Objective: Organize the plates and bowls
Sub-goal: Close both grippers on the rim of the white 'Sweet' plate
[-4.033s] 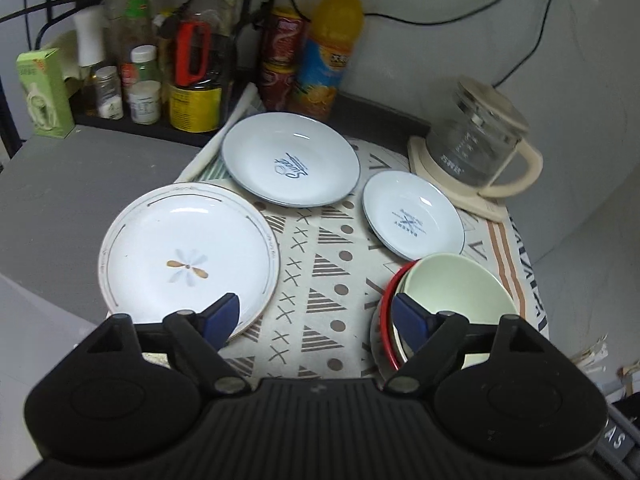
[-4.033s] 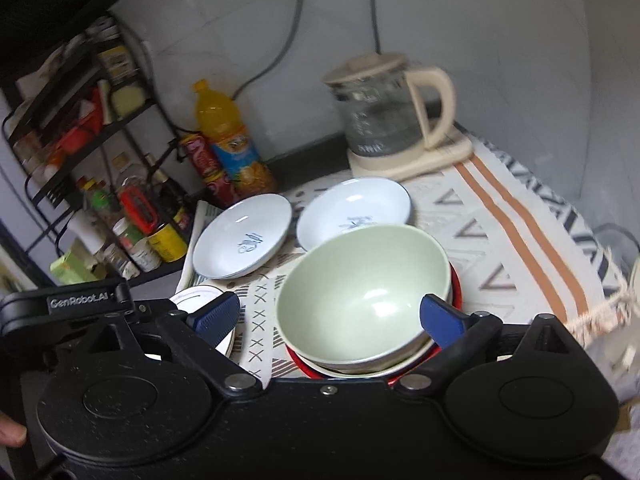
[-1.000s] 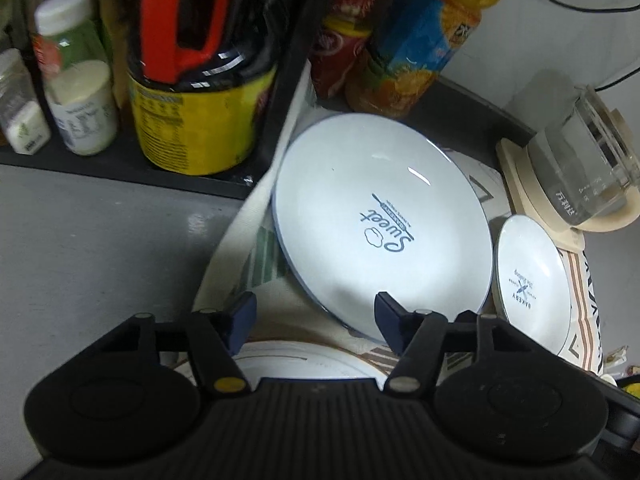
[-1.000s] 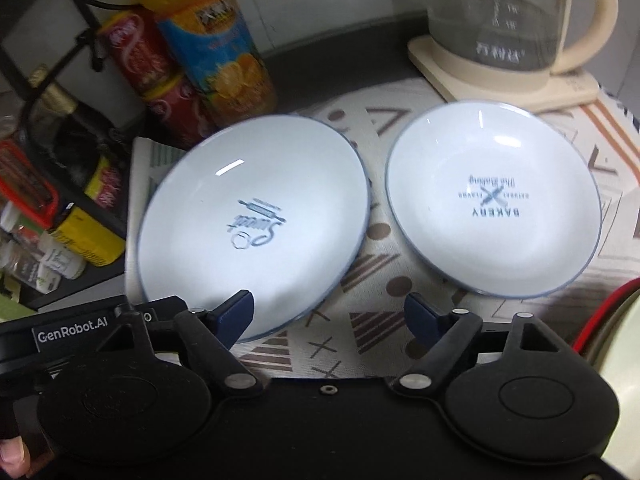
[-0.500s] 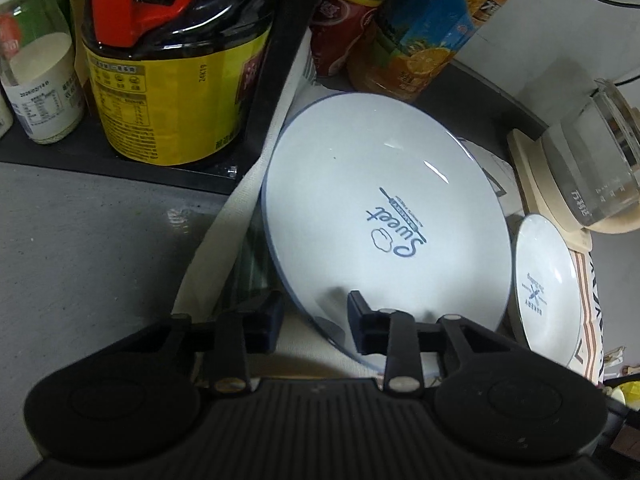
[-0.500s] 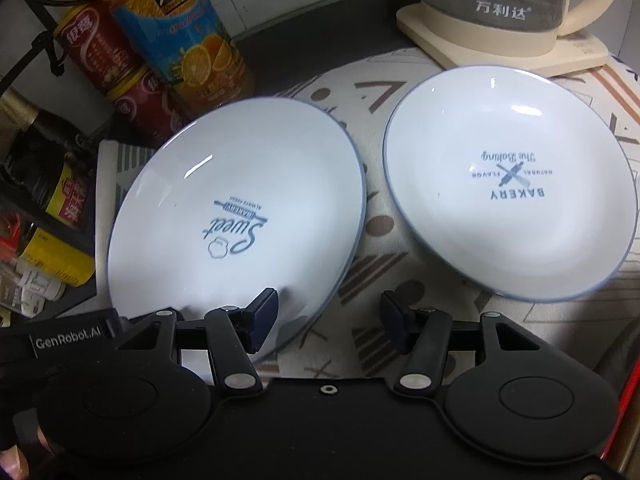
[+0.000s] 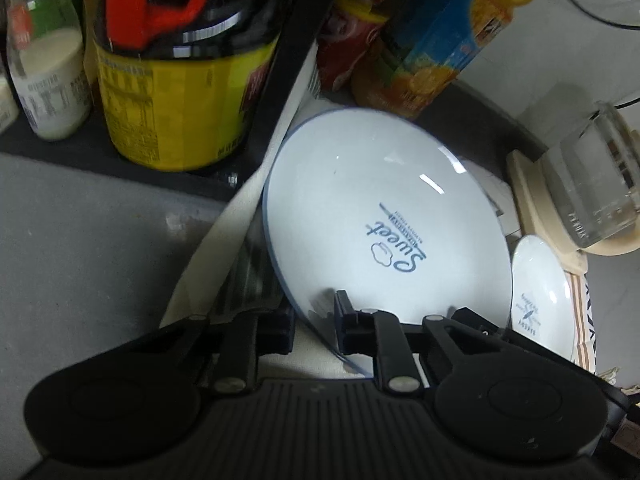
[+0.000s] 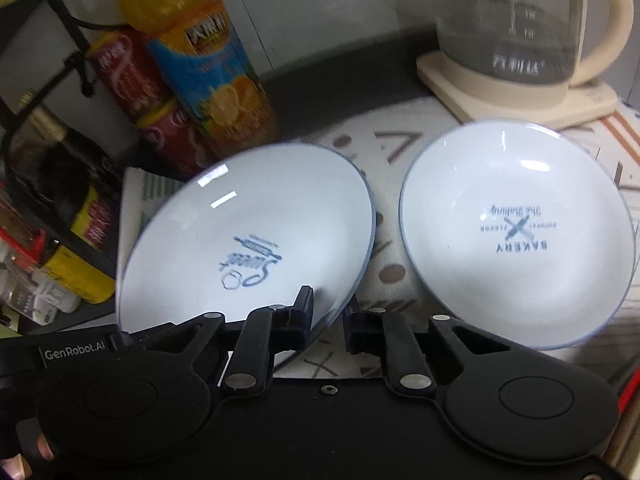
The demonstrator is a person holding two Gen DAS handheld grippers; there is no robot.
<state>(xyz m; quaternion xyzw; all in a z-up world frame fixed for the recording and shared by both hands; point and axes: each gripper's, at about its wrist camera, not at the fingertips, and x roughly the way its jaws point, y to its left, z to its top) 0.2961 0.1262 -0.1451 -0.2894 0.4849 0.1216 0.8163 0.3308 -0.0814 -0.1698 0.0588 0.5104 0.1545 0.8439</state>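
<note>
Right now, in the left wrist view, you are holding the left gripper (image 7: pixel 314 326) at the near rim of the "Sweet" plate (image 7: pixel 384 232). Its jaws are closing with that rim running between them, one finger under the plate and one on its face, so it reads as a pinch. The plate is tilting up off the patterned cloth (image 7: pixel 200 280), close to the back edge of the worktop, just in front of the juice bottle (image 7: pixel 436 36) and beside the yellow can (image 7: pixel 176 108).

Meanwhile, in the right wrist view, you are bringing the right gripper (image 8: pixel 326 326) onto the same plate (image 8: pixel 248 236) at its near right rim. Those jaws are closing too, the rim between them. The "Bakery" plate (image 8: pixel 516 232) is lying just beside it, rightward, in front of the kettle (image 8: pixel 516 32). With both grips on the near edge, the plate is reaching away from you.
</note>
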